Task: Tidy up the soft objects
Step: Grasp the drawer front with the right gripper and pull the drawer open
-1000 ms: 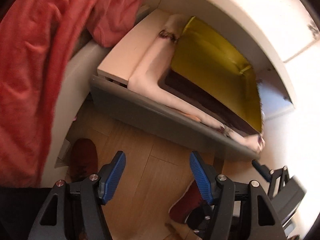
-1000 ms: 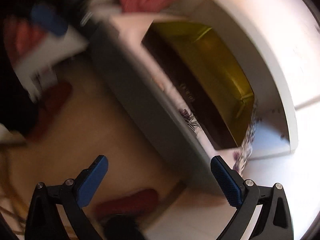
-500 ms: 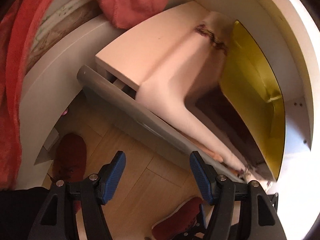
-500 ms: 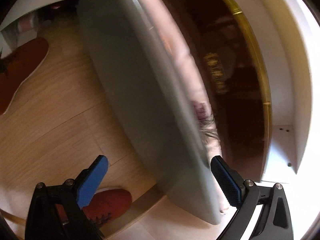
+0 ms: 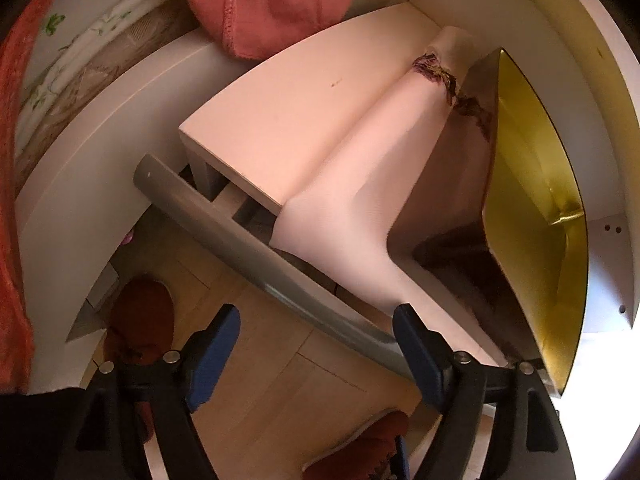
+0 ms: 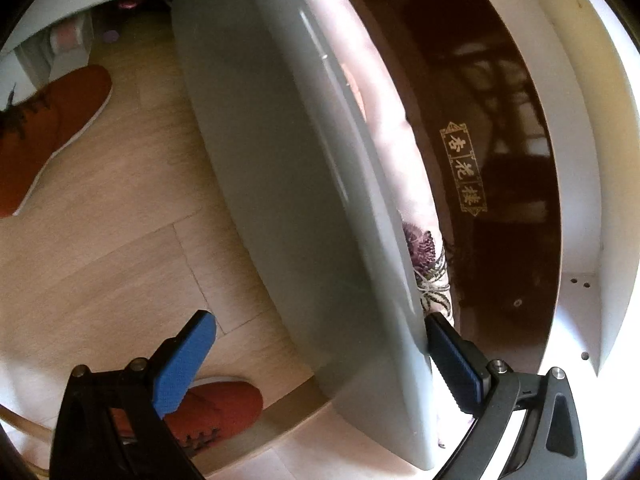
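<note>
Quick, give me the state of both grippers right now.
Left gripper: jaws opening, nothing gripped; the gray drawer front runs between the fingers.
Right gripper: open, nothing gripped; it straddles the drawer front's edge.

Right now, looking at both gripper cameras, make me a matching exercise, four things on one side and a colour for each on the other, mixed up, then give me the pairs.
Things:
1. drawer front
2. towel
3. box lining
4. gripper pads

Colours:
A. gold yellow
B. blue
C. grey
D. coral red

Pairs: 1-C, 2-D, 3-A, 4-B
</note>
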{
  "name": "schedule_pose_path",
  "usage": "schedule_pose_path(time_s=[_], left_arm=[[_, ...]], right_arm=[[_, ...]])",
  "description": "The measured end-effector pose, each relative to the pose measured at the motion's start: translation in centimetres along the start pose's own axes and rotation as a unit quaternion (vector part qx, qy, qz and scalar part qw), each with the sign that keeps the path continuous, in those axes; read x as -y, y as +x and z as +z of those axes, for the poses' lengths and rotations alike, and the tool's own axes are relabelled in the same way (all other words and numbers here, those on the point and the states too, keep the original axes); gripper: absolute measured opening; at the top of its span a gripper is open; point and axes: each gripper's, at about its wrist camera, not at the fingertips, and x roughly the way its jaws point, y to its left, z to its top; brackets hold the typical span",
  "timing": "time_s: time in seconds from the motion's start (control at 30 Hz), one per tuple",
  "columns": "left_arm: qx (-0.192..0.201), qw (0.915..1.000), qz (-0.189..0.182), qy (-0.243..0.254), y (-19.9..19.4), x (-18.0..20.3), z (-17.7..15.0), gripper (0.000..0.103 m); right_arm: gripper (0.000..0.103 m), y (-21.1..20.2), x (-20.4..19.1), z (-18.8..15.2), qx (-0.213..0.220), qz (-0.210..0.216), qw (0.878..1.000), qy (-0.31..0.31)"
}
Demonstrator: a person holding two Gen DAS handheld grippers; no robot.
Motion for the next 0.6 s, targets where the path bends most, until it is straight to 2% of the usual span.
schedule_pose_path(time_s=[0.33,0.6], left_arm=[[-0.002,0.9993,0.028,0.025,-0.7,-0.2,-1.5,0.084],[-0.023,0.9960,0.077,0.039,-1.3,-1.2,-4.2,0.085]], right_arm=[[0.103,-1.9,-0.9,-0.7,-0.019,0.020,0.999,-0.037],[0.103,-4.0,-3.8,-1.7,-0.075,0.036,0.996,-0.043]])
